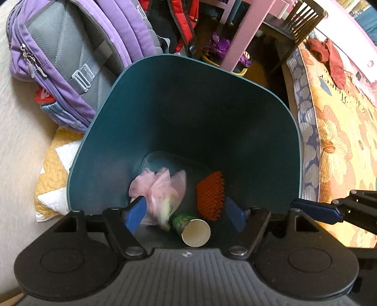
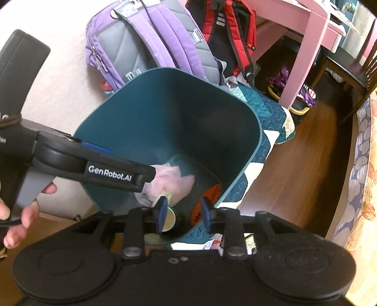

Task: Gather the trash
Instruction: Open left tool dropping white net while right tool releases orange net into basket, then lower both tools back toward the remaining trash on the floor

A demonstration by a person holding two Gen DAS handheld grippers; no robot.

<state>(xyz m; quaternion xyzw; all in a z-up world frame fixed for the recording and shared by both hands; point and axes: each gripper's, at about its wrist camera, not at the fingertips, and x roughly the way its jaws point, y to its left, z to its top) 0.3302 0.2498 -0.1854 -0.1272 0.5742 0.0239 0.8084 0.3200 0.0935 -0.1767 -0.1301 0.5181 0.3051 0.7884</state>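
A deep teal plastic bin [image 1: 188,113] holds a blurred pink plastic bag [image 1: 160,186], orange foam netting [image 1: 211,195] and a green can [image 1: 190,227]. Left gripper [image 1: 186,211] jaws spread, empty. Only the right view shows the right gripper [image 2: 182,211], jaws apart over the rim.

place: a room in a home | school bags: purple backpack [image 1: 70,58] and red backpack [image 2: 226,30] on the floor | furniture: pink table [image 2: 306,47], dark chair [image 1: 304,16] | floor: wood, flowery rug [image 1: 341,141], quilt [image 2: 266,113]
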